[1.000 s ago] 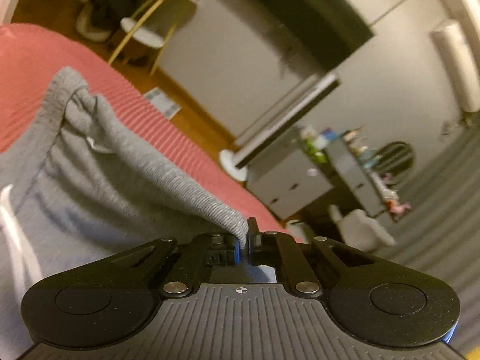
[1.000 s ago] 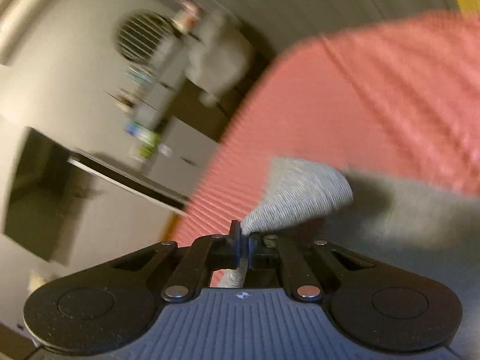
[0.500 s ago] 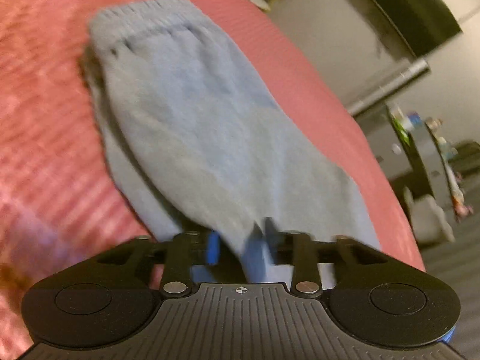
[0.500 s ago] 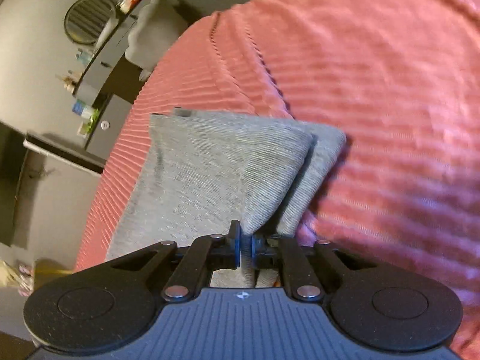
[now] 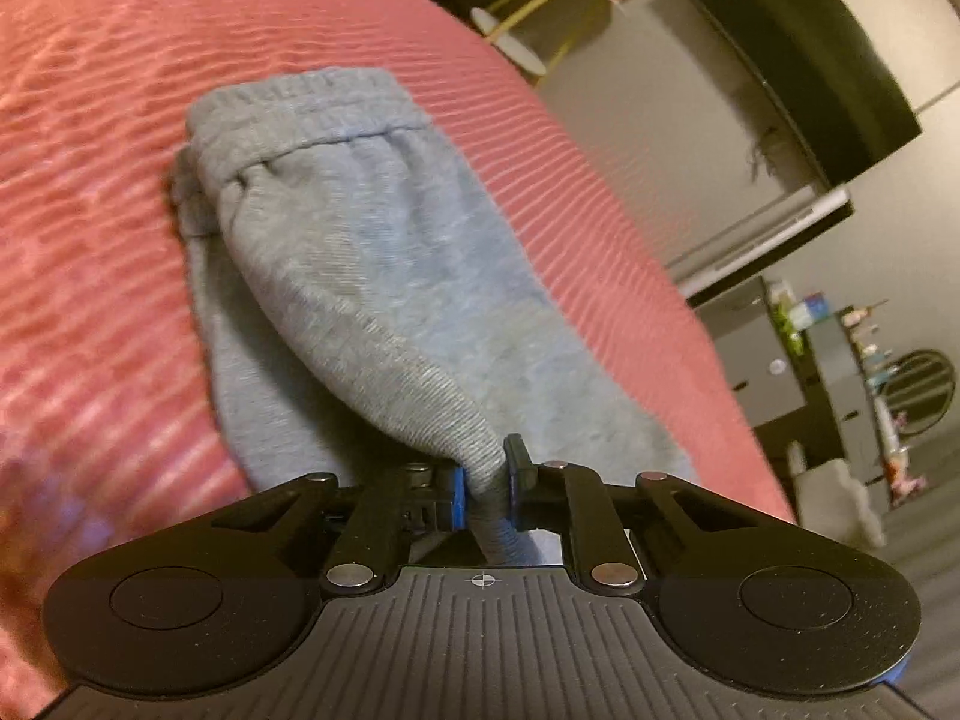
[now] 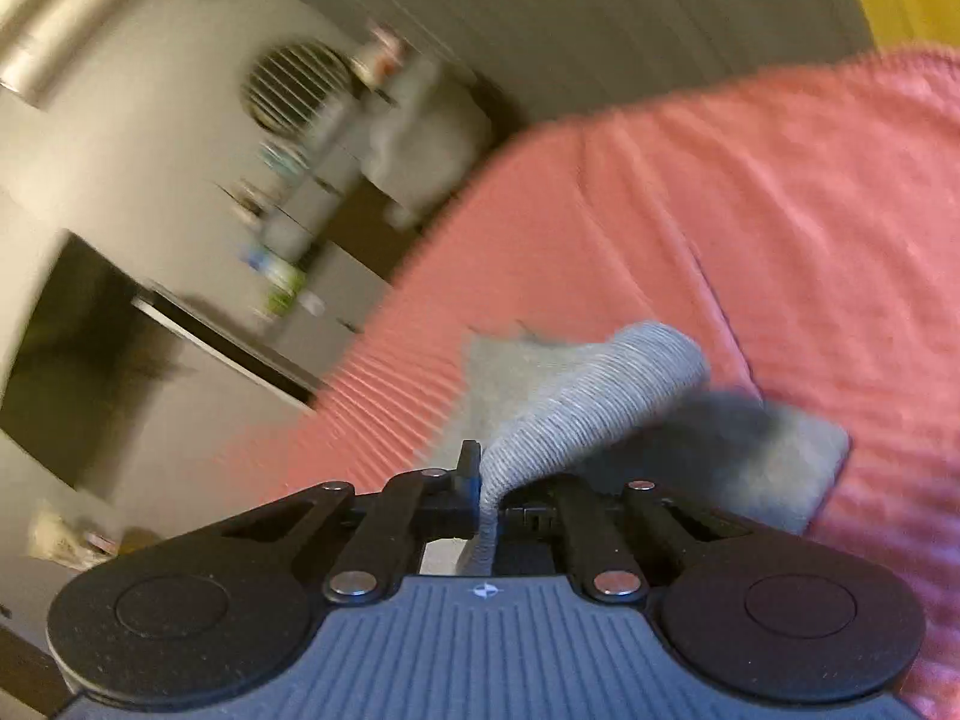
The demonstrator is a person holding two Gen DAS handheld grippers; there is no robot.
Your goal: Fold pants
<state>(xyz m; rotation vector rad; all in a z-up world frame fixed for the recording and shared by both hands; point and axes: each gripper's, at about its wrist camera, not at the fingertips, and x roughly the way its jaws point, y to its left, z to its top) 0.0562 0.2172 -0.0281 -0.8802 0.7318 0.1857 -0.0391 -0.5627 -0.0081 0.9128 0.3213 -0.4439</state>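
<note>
Grey sweatpants (image 5: 372, 264) lie folded on a pink ribbed bedspread (image 5: 90, 180), the elastic waistband (image 5: 300, 102) at the far end. My left gripper (image 5: 486, 483) sits at the near end, its jaws closing, the pads pressing a bunched fold of the grey cloth. In the right wrist view my right gripper (image 6: 489, 492) has its jaws closing on a ribbed edge of the sweatpants (image 6: 600, 384), which arches up from the flat layer (image 6: 780, 456) beneath. Both grips hold cloth slightly raised off the bed.
The bed's edge (image 5: 630, 252) drops off on the right of the left wrist view. Beyond it stand a dark screen (image 5: 810, 60), a grey drawer unit (image 5: 762, 372) with small items, and a round stool (image 5: 510, 48). Pink bedspread (image 6: 780, 210) stretches right of the pants.
The left jaws stood apart around the cloth half a second ago and now pinch it. The right gripper, still on its ribbed edge, tilted up from overlooking the pants toward the room.
</note>
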